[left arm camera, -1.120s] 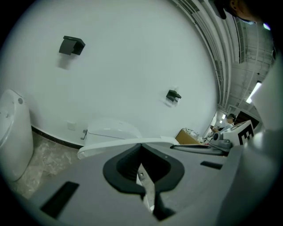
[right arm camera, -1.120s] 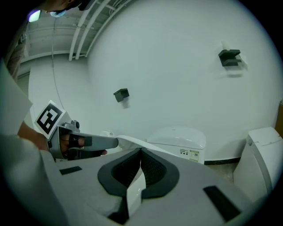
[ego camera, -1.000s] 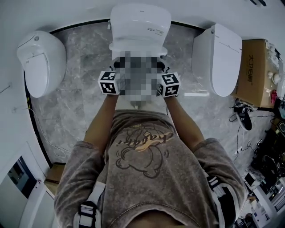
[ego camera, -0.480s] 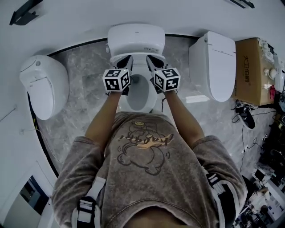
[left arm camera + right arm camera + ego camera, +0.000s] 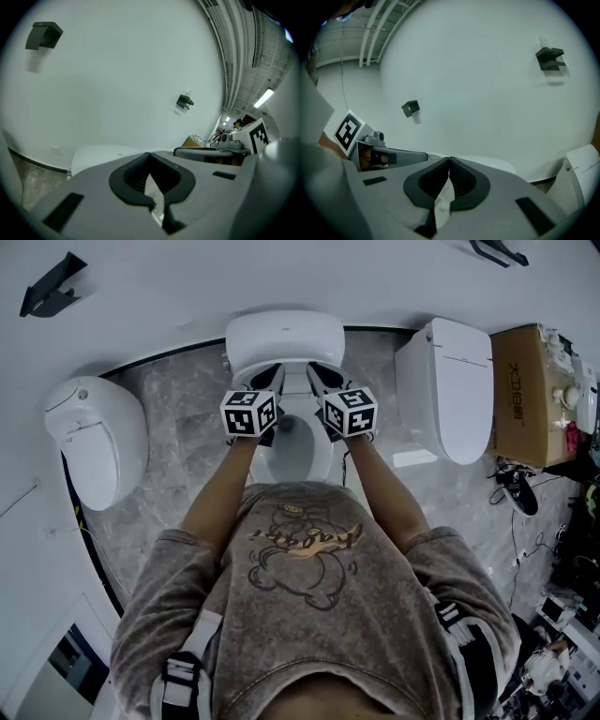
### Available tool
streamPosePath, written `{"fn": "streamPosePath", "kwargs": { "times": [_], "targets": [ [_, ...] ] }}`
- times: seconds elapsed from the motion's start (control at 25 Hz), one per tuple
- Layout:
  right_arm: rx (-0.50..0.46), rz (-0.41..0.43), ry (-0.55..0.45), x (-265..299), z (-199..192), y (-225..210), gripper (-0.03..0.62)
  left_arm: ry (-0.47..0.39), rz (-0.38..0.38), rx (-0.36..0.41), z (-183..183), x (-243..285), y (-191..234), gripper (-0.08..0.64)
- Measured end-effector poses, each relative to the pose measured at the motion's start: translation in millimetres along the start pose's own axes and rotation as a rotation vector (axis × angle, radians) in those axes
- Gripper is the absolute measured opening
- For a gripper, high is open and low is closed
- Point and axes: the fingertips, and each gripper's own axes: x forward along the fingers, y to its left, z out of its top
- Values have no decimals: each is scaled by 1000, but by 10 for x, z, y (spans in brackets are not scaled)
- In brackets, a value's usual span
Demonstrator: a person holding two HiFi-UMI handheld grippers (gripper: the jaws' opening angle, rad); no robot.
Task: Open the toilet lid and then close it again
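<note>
The middle toilet's white lid [image 5: 284,338] stands raised toward the wall, and the open bowl [image 5: 292,442] shows beneath my hands. My left gripper [image 5: 273,376] and right gripper [image 5: 315,375] lie side by side with their tips at the lid's lower part. Both are shut with nothing between the jaws. In the left gripper view the closed jaw tips [image 5: 150,154] point at the lid's top edge [image 5: 105,157], with the right gripper [image 5: 220,151] alongside. In the right gripper view the shut tips [image 5: 449,160] face the lid [image 5: 492,165] and the white wall.
A second toilet [image 5: 94,442] stands at the left and a third [image 5: 455,376] at the right. A cardboard box [image 5: 530,395], shoes and cables crowd the far right. Dark brackets [image 5: 52,292] are fixed to the wall behind.
Both grippers have moved forward toward the wall, staying side by side. The lid has swung further up and back, and the bowl shows below them.
</note>
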Motion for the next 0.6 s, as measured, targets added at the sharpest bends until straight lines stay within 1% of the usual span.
{"fn": "streamPosePath", "kwargs": {
  "times": [0.12,0.28,0.32,0.4,0.44,0.56,0.6],
  "targets": [
    [-17,-4,-31,-67,99,-28,28,-22,-2,33,98,-76,-7,9],
    [-49,-21,-65,-167,175,-108,31,-30,28,125,192,-154,29,11],
    [-47,-30,-69,-182,181,-142,32,-29,32,139,205,-159,41,16],
    [-36,-42,-71,-198,186,-208,38,-41,32,156,247,-173,61,57],
    [-29,-38,-69,-197,186,-229,64,-51,28,164,274,-179,68,74],
    [-30,6,-51,-152,162,-244,213,-59,21,211,318,-153,111,160],
    [-44,21,-37,-127,139,-248,246,-52,22,230,319,-132,135,204]
  ]
}}
